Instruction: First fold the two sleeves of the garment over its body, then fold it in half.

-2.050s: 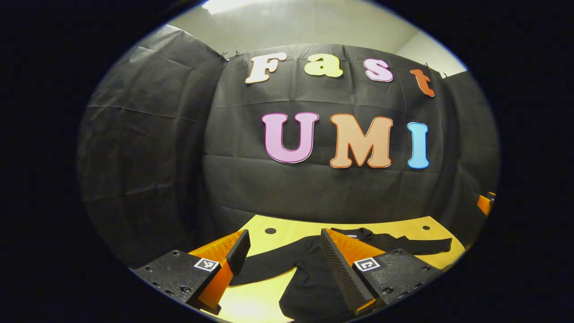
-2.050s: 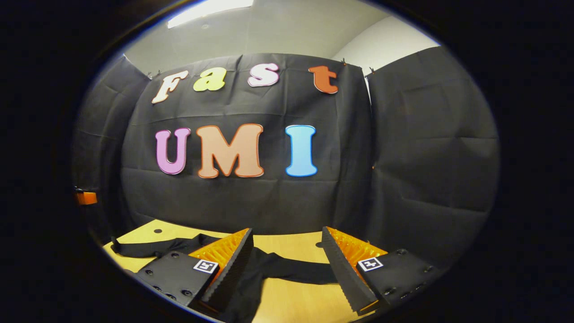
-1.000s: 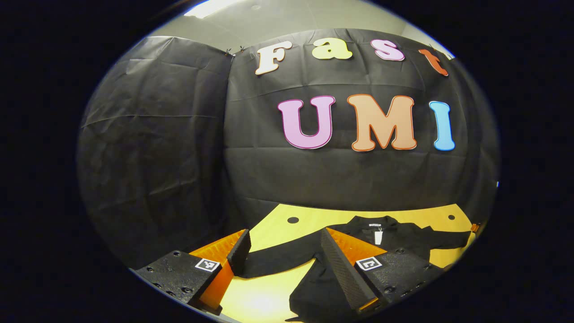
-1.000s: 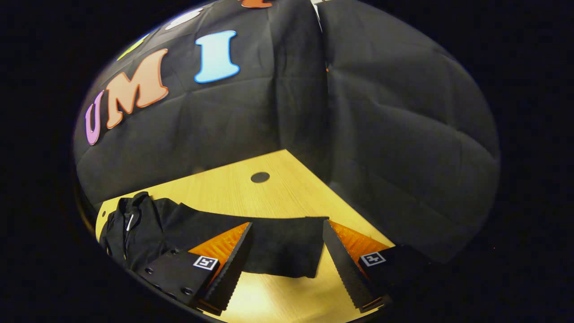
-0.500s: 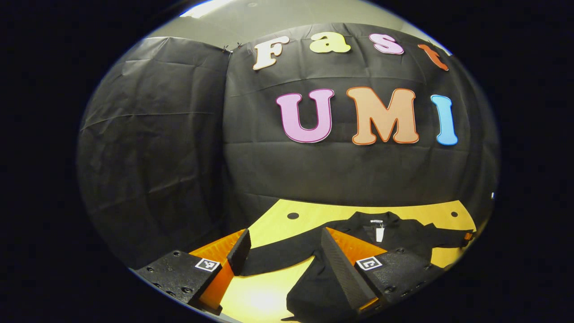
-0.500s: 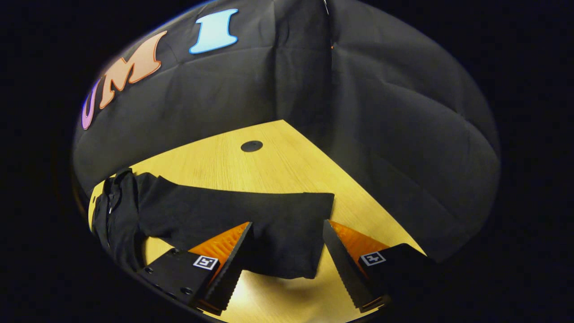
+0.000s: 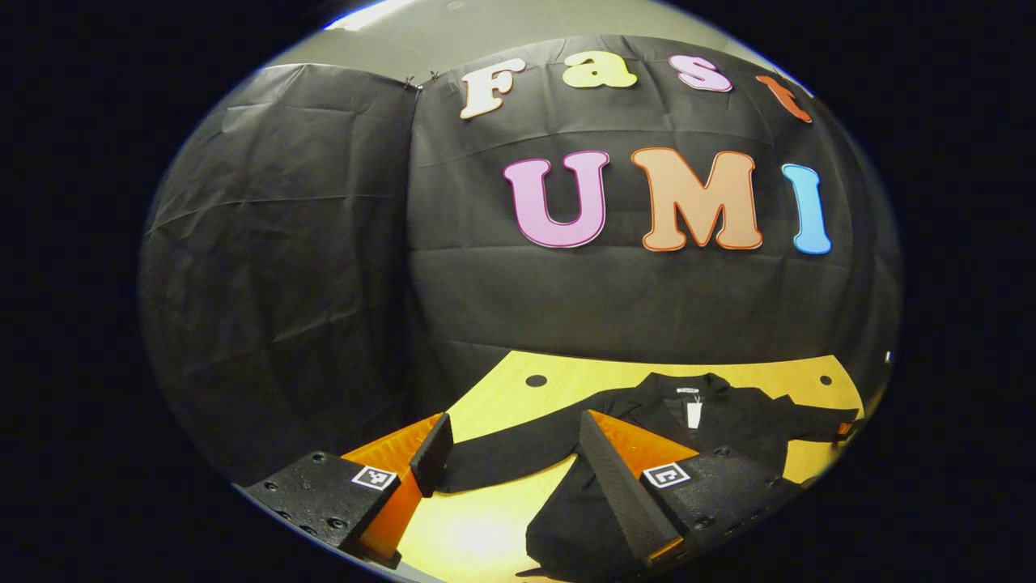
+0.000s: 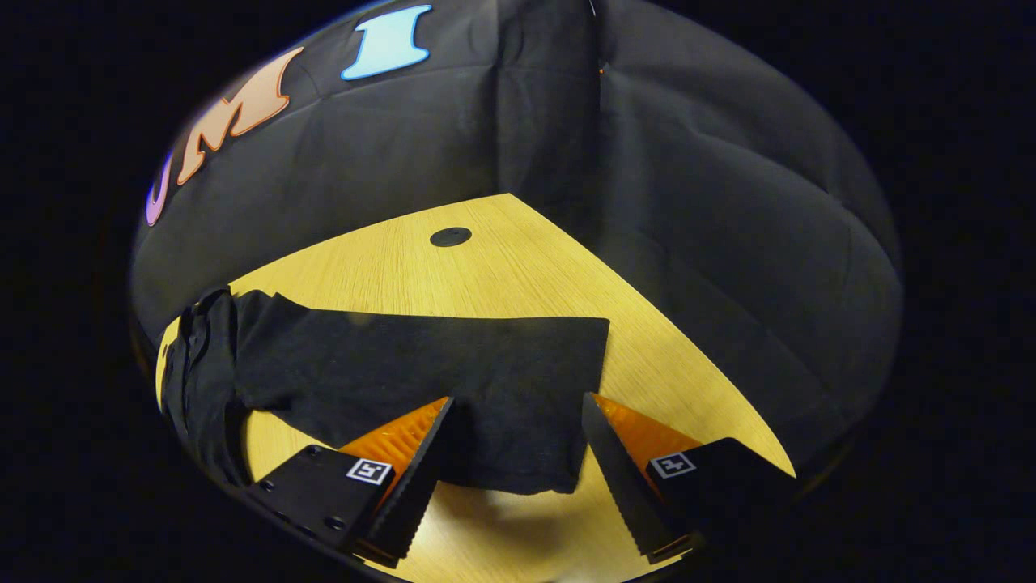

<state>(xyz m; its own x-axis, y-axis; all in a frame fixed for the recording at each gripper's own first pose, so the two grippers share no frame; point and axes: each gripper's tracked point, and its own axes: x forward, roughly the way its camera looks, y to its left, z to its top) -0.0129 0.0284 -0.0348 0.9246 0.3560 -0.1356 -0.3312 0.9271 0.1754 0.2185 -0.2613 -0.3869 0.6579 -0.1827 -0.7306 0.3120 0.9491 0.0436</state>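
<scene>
Over on the left gripper view first: the left gripper hangs with its jaws wide apart, holding nothing, above the near edge of the worktop. The garment lies flat on the wood, collar toward the far wall, one sleeve stretched out and crossing between the fingers. Compared with a second ago the view has barely shifted, just tipped down a touch so more of the garment shows.

Right gripper view: the right gripper is also wide open and empty, hovering right over the cuff end of the other sleeve, which lies spread flat on the worktop. Two seconds back this one was looking level at the wall; now it's pitched down and much closer to the cloth.

My guess on handling: thin, soft, floppy fabric, light as anything, so it'll sag and drag rather than hold shape. I'd pinch near the cuff edge, where it's a clean double layer, and carry it over low.
</scene>
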